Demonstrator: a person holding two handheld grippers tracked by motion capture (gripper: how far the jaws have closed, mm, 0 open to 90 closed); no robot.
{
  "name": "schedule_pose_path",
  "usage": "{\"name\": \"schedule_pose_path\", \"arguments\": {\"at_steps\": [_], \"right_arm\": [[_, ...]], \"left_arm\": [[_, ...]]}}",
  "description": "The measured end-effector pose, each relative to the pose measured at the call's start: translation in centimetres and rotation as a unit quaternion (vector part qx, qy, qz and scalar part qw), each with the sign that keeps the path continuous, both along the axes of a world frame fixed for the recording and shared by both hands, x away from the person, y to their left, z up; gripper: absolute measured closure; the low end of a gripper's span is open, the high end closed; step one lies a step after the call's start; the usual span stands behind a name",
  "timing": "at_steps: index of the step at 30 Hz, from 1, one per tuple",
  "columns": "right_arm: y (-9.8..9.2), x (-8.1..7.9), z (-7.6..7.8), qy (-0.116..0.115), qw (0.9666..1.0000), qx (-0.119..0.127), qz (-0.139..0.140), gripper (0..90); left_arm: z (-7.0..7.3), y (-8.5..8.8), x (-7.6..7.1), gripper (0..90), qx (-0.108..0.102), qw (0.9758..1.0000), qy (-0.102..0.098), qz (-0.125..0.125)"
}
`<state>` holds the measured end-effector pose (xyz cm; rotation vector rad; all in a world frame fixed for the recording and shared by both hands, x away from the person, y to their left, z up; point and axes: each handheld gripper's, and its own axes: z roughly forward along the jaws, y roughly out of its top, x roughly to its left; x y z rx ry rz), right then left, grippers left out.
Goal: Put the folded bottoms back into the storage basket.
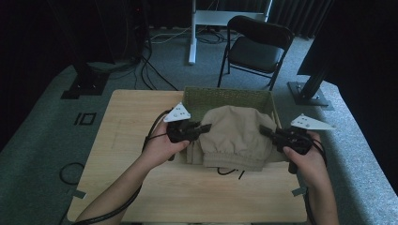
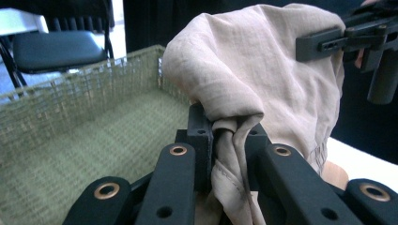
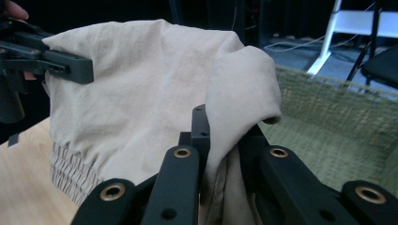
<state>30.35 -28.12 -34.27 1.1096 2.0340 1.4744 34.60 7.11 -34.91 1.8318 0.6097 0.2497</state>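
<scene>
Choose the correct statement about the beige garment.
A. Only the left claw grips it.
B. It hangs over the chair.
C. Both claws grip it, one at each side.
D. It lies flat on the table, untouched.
C: the left claw and the right claw each pinch a fold of the beige garment, held beside the green basket.

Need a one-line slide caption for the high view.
Both grippers, left and right, hold a beige garment by its sides over the near edge of a green woven basket.
</scene>
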Motion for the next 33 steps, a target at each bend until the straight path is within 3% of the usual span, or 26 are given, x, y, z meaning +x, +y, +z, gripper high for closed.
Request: {"name": "schedule_pose_path", "arguments": {"at_steps": [2, 3, 10, 18, 25, 30, 32, 33], "right_arm": [[0.0, 0.2, 0.3, -0.002, 1.0, 0.002, -0.001, 82.0], [-0.1, 0.6, 0.9, -0.005, 1.0, 0.004, -0.003, 82.0], [0.0, 2.4, 2.3, -0.005, 0.9999, 0.008, -0.008, 82.1], [0.1, 5.5, 4.1, -0.002, 0.9995, 0.024, -0.018, 82.1], [-0.1, 8.2, 6.0, -0.001, 0.9985, 0.048, -0.025, 82.3], [0.0, 10.5, 6.6, 0.001, 0.9983, 0.047, -0.035, 82.3], [0.0, 10.5, 6.6, 0.001, 0.9983, 0.047, -0.035, 82.3], [0.0, 12.0, 6.1, 0.008, 0.998, 0.048, -0.04, 82.3]], "left_arm": [[0.0, 0.0, 0.0, 81.3, 0.0, 1.0, 0.0, 0.0], [0.7, 0.0, 0.7, 81.5, -0.007, 1.0, -0.002, 0.004], [1.9, -0.1, 2.5, 81.7, -0.014, 0.9998, 0.005, 0.016], [3.6, -0.1, 5.3, 81.9, -0.024, 0.9994, 0.0, 0.027], [6.0, -0.1, 8.1, 82.2, -0.039, 0.9985, -0.004, 0.039], [6.2, -0.3, 9.8, 82.3, -0.042, 0.9978, -0.001, 0.05], [6.0, -0.4, 10.2, 82.3, -0.043, 0.9977, -0.001, 0.053], [5.0, -0.6, 11.5, 82.4, -0.046, 0.997, 0.009, 0.061]]}}
